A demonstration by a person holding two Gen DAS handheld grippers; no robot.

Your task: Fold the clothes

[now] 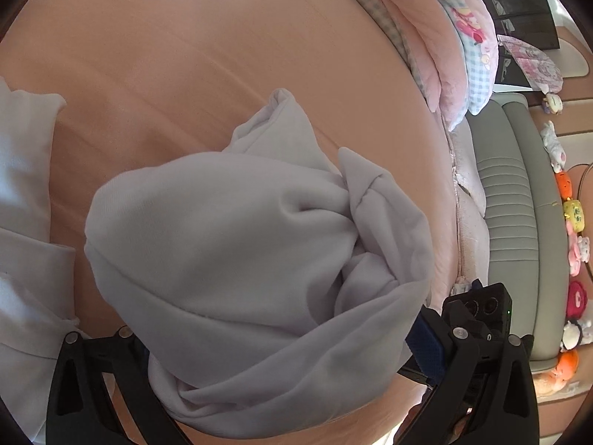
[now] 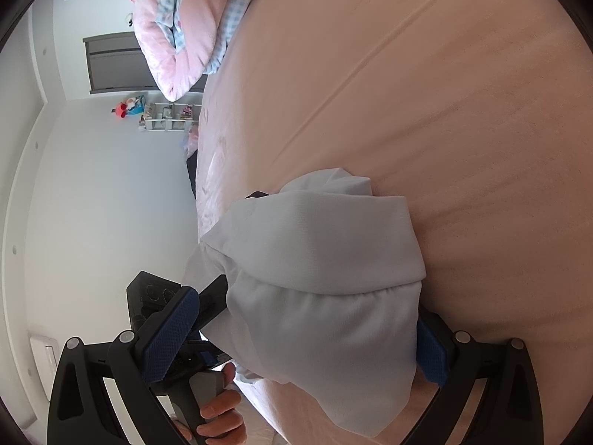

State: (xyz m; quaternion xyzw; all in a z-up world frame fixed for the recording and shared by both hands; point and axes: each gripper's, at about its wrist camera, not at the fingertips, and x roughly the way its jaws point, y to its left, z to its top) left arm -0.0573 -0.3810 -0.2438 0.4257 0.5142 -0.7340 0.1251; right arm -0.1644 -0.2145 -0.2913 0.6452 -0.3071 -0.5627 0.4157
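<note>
Only left view shows plush toys [image 1: 573,215] beyond garment [image 1: 237,244].

Beyond the bunched grey garment [image 1: 237,252] the peach bed [image 1: 185,55] lies bare and open to pass over. A pink quilt [image 1: 426,37] heaps along its far edge, and white cloth [image 1: 22,193] crowds the left side.

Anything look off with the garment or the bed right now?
The grey garment is bunched into a twisted wad between both claws, not flat on the peach sheet. Pink quilt is heaped at the edge.
</note>
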